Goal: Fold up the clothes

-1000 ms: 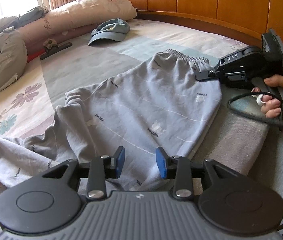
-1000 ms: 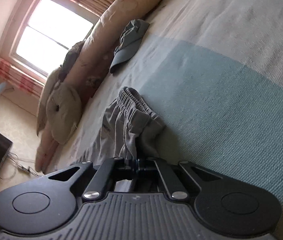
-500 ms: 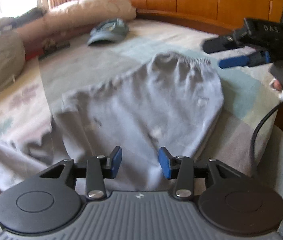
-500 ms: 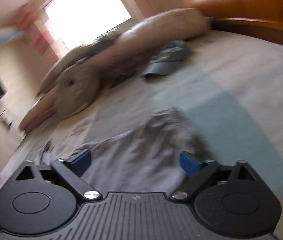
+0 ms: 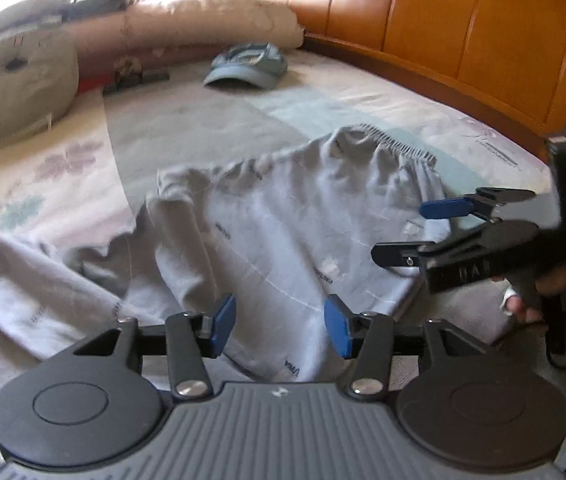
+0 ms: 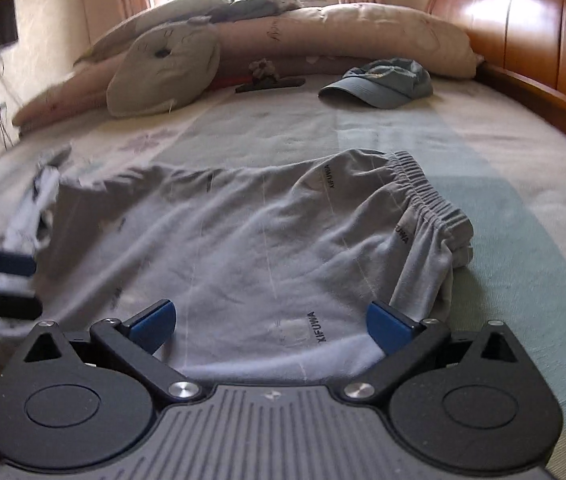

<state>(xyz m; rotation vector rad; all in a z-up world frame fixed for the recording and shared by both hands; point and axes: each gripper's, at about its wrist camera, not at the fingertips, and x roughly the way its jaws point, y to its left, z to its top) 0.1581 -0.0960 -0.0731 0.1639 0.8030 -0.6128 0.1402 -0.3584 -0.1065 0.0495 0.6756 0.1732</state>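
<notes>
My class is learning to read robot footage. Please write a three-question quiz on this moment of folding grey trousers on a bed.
1. True or false: the right gripper is clamped on the trousers' waistband.
2. Which object lies on the bed near the long pillow? A) blue cap B) book C) shoe
3. Fill in: behind the bed stands a wooden ____.

Key:
1. False; its jaws are wide open with nothing gripped, above the grey trousers.
2. A, the blue cap.
3. Headboard.
</notes>
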